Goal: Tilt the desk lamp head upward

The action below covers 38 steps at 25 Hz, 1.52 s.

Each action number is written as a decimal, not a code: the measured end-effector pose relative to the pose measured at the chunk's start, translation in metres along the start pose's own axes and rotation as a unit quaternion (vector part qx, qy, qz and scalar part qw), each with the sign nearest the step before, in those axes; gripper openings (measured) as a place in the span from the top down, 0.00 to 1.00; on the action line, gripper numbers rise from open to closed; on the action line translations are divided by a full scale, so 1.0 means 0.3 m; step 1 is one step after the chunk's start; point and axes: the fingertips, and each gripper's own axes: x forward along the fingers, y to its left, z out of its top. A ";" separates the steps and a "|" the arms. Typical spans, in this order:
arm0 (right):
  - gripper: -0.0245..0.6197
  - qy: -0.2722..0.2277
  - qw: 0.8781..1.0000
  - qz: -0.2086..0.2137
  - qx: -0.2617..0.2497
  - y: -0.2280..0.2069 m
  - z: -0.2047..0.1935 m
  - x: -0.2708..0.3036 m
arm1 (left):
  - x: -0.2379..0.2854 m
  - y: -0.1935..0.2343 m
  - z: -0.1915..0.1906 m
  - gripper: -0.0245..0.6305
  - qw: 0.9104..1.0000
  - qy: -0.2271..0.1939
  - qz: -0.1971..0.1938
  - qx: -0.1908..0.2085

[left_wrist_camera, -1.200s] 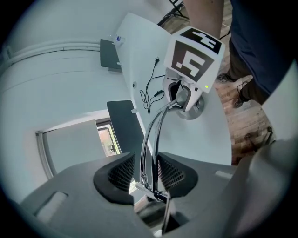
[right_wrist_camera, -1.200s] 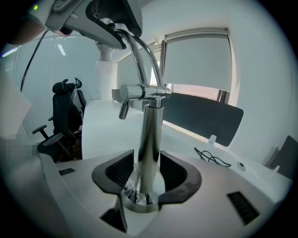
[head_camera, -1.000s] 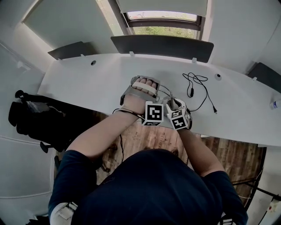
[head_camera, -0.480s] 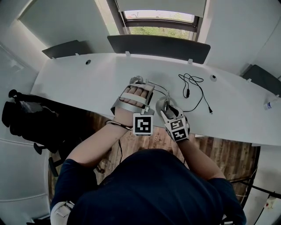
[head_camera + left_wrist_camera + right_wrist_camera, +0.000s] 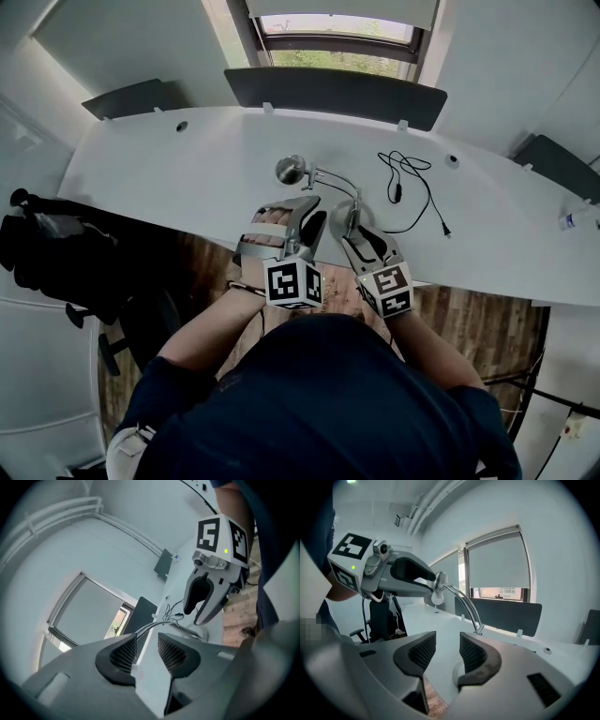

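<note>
The desk lamp stands on the white desk (image 5: 169, 173) with its chrome head (image 5: 292, 170) on a curved gooseneck (image 5: 328, 181) running to a round base (image 5: 343, 212). My left gripper (image 5: 307, 212) hovers open just before the lamp head, nothing between its jaws. My right gripper (image 5: 351, 232) is at the base, its jaws closing on nothing. In the right gripper view the lamp head (image 5: 437, 596) and gooseneck (image 5: 465, 605) rise beyond the gripper (image 5: 442, 654), apart from it. The left gripper view shows its own gripper (image 5: 146, 652) empty, with the gooseneck (image 5: 150, 626) ahead.
A black cable (image 5: 409, 184) lies coiled on the desk right of the lamp. A dark divider panel (image 5: 333, 90) lines the desk's far edge. A black chair (image 5: 47, 248) stands at the left, and wooden floor (image 5: 469, 319) shows under the desk's near edge.
The left gripper, which covered the lamp head, has drawn back toward the desk's near edge, and the head now shows. The right gripper has also drawn back a little.
</note>
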 end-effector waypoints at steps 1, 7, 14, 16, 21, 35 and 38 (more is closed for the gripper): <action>0.72 -0.006 1.000 0.003 -0.001 0.012 0.016 -0.012 | -0.008 -0.009 -0.003 0.74 1.000 -0.007 -0.007 -0.027; 0.78 -0.033 0.999 0.021 0.005 0.070 0.091 -0.071 | -0.056 -0.057 -0.017 0.81 0.987 -0.043 -0.045 -0.148; 0.86 -0.063 0.997 0.034 0.016 0.113 0.171 -0.136 | -0.125 -0.061 0.040 0.91 0.963 -0.102 -0.062 -0.243; 0.88 -0.072 0.997 0.037 0.019 0.122 0.195 -0.155 | -0.143 -0.052 0.058 0.93 0.954 -0.121 -0.067 -0.266; 0.91 -0.090 0.995 0.044 0.028 0.134 0.231 -0.193 | -0.186 -0.041 0.099 0.95 0.924 -0.169 -0.099 -0.329; 0.95 -0.120 0.990 0.058 0.054 0.154 0.185 -0.199 | -0.187 -0.155 0.095 0.95 0.872 -0.195 -0.153 -0.422; 0.95 -0.120 0.990 0.058 0.052 0.156 0.185 -0.199 | -0.191 -0.157 0.100 0.95 0.873 -0.197 -0.153 -0.419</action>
